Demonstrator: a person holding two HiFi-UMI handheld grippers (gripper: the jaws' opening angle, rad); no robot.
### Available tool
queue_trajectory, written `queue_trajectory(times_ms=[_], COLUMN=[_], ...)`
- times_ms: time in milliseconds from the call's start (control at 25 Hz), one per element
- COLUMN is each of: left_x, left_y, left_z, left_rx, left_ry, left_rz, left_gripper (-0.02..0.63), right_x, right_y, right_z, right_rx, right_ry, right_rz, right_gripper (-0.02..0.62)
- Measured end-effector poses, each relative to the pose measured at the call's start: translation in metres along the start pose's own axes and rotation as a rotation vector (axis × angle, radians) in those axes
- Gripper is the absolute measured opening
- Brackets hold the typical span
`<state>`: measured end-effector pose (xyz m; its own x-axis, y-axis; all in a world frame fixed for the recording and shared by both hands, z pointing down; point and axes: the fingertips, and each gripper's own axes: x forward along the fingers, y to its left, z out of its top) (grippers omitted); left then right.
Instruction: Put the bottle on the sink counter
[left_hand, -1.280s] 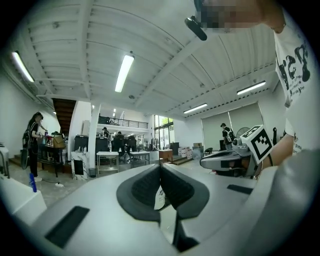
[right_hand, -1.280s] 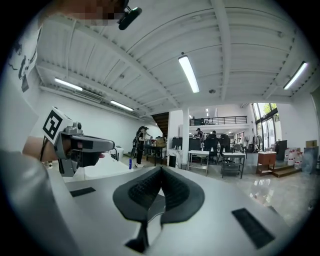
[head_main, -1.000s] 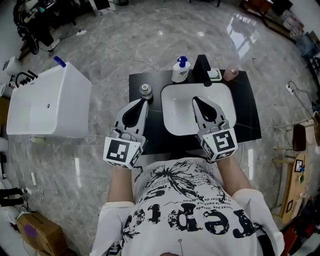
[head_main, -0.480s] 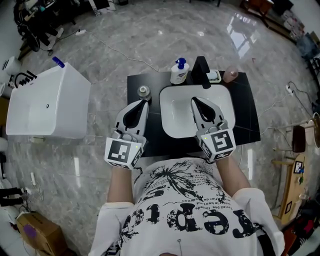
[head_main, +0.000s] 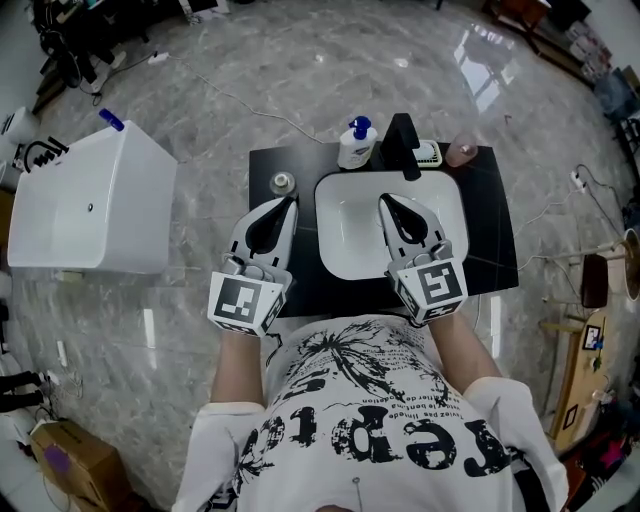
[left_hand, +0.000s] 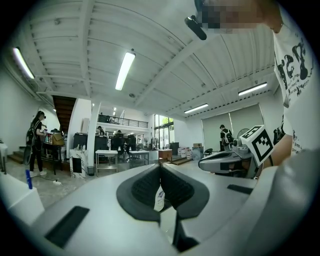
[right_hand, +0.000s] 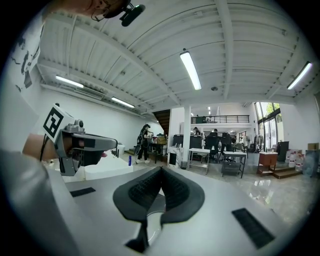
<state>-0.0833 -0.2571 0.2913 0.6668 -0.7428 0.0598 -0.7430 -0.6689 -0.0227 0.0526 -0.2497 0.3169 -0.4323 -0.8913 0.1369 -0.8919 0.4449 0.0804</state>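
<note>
Bottle with a grey cap stands upright on the counter. It sits in the strip between the counter's left edge and the sink, toward the back-left corner. It looks placed already, or not yet picked; I can't tell which from this.

My left claw points at it from the front edge, tip just short of it, apart and not touching. The pads are pressed together with nothing between them. In the left claw view a white sliver shows through the slot under the pads. It lies beyond them and isn't gripped, and I can't say what it is.

My right claw hangs over the sink basin, near its front rim. Its pads are also together and empty, which is clear in the right claw view. I judge it is just parked there out of the way, since the bottle is on the left side.

Pump bottle sits at the counter's back edge, just left of the tap. That is well apart from both claws.

White box stands on the floor, off the counter's left edge.

Both claws are level, side by side near the front edge. Looks like a rest pose, not a reach.
</note>
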Motion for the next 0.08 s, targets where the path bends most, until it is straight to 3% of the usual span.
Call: queue_trajectory(times_ms=[80], left_x=[0.0034], left_y=[0.0031], left_z=[0.0002], left_rx=[-0.001], left_ry=[0.000], left_rz=[0.003], left_gripper=[0.014], right_x=[0.0036], right_y=[-0.0023], right_z=[0.0002], right_rx=[-0.002], right_ry=[0.001], right_rz=[-0.003], right_gripper=[0.012])
